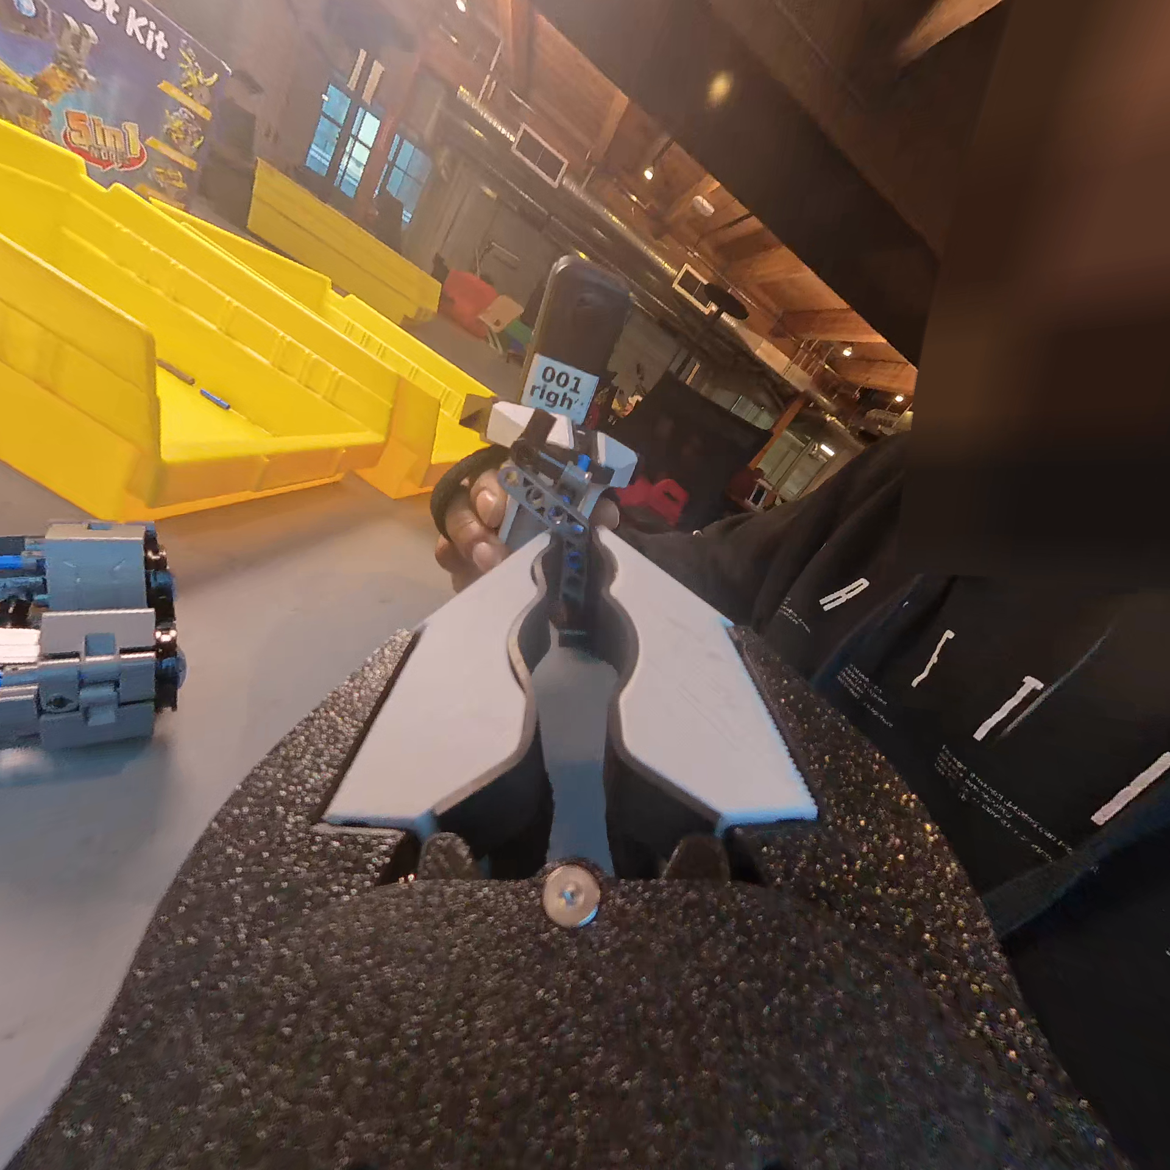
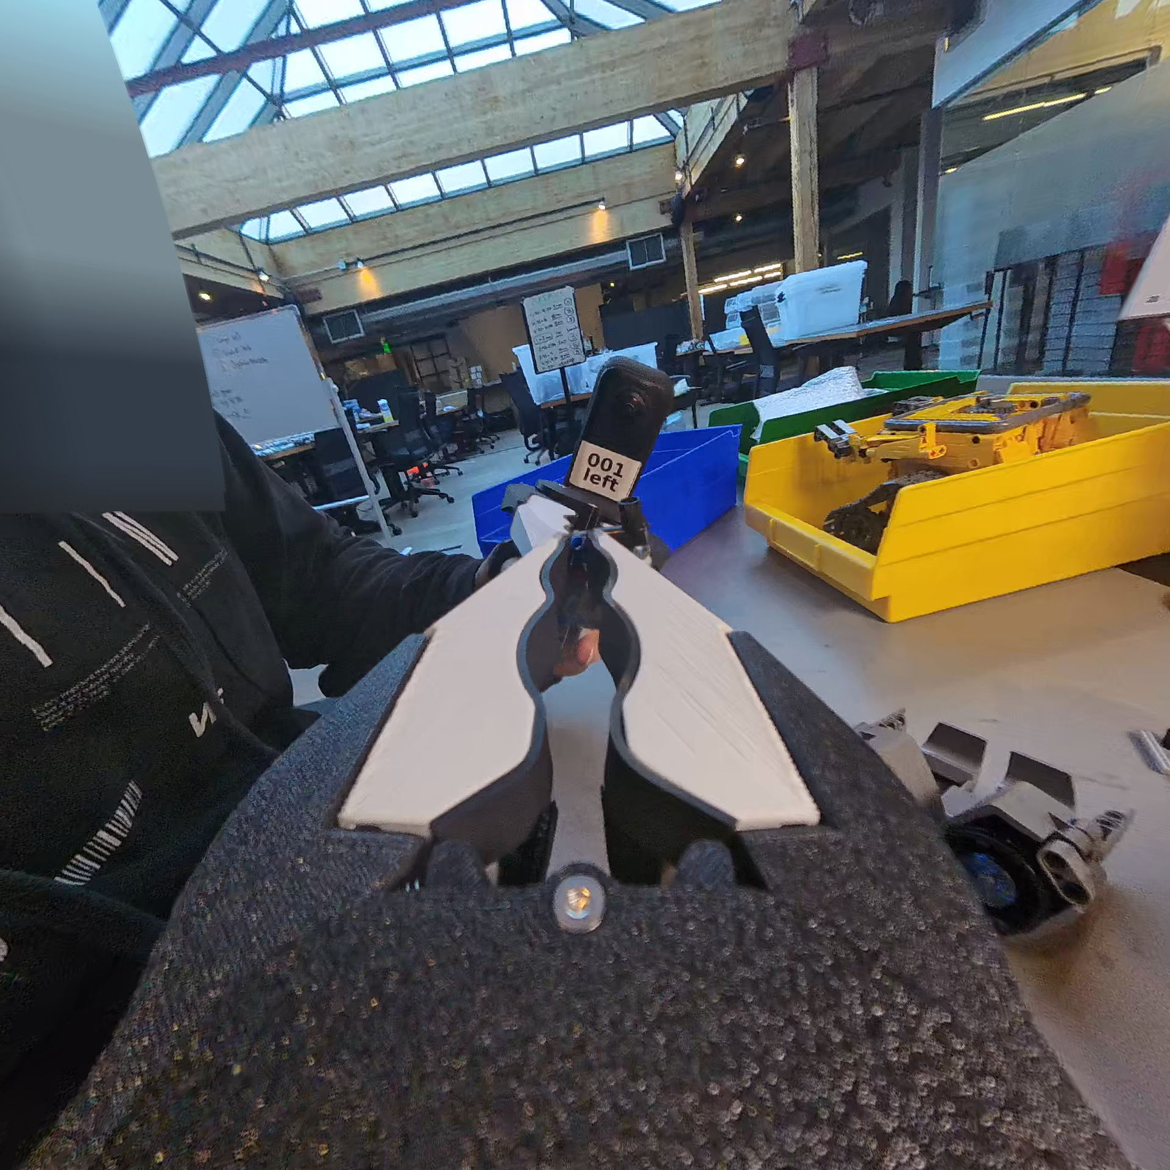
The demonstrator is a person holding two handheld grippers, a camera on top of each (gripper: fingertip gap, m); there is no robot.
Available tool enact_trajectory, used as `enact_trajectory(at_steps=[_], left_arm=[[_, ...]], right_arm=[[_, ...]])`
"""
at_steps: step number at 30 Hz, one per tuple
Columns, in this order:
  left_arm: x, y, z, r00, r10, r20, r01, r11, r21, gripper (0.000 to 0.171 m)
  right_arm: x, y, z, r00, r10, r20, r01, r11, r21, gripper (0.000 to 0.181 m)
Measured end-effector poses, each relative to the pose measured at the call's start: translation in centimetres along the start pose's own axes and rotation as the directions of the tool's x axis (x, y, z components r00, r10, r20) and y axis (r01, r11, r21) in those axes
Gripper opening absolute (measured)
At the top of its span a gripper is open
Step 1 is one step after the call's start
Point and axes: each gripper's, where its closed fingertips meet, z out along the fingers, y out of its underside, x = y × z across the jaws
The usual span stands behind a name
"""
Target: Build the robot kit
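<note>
**Two grippers, one small beam assembly held in mid-air**

The beam assembly, a black perforated strip crossed by a grey one with blue pins, sits at the centre of the left wrist view, above the worktop. Your left gripper has its jaws drawn close and clamped on the black strip. The right gripper meets it head-on and looks clamped on the grey end, and the right wrist view seems to bear this out. Your hand wraps the handle behind it.

Because both grips share one short piece, it seems wise to keep the two grippers in line and move them together; twisting either would likely pop a pin loose.

At the left edge rests a grey and blue built model. Empty yellow bins stand in the upper left. In the right wrist view, loose grey parts lie at lower right.
</note>
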Motion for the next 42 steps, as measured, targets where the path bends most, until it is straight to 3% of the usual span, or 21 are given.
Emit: enact_trajectory(at_steps=[6, 14, 21, 33, 42], left_arm=[[0.6, -0.3, -0.1, 0.996, -0.062, -0.067, 0.066, 0.996, 0.052, 0.008], [1.3, -1.2, -0.1, 0.941, -0.242, -0.236, 0.281, 0.948, 0.151, 0.008], [1.1, -1.2, 0.0, 0.92, -0.296, -0.259, 0.345, 0.923, 0.169, 0.009], [1.4, -1.3, -0.7, 0.946, -0.239, -0.219, 0.278, 0.946, 0.168, 0.007], [1.9, -1.0, -0.8, 0.988, -0.083, -0.133, 0.101, 0.986, 0.136, 0.007]], right_arm=[[-0.4, -1.2, -0.3, 0.992, 0.109, 0.071, -0.117, 0.987, 0.113, 0.003], [-0.5, -1.6, -0.3, 0.996, 0.072, 0.06, -0.081, 0.984, 0.156, 0.002], [-0.5, -1.1, 0.0, 0.997, 0.061, 0.051, -0.067, 0.988, 0.138, 0.002], [-0.5, -0.1, 0.0, 0.996, 0.053, 0.068, -0.056, 0.997, 0.045, 0.003], [-1.0, 0.5, 0.5, 0.981, 0.156, 0.117, -0.159, 0.987, 0.011, 0.007]])
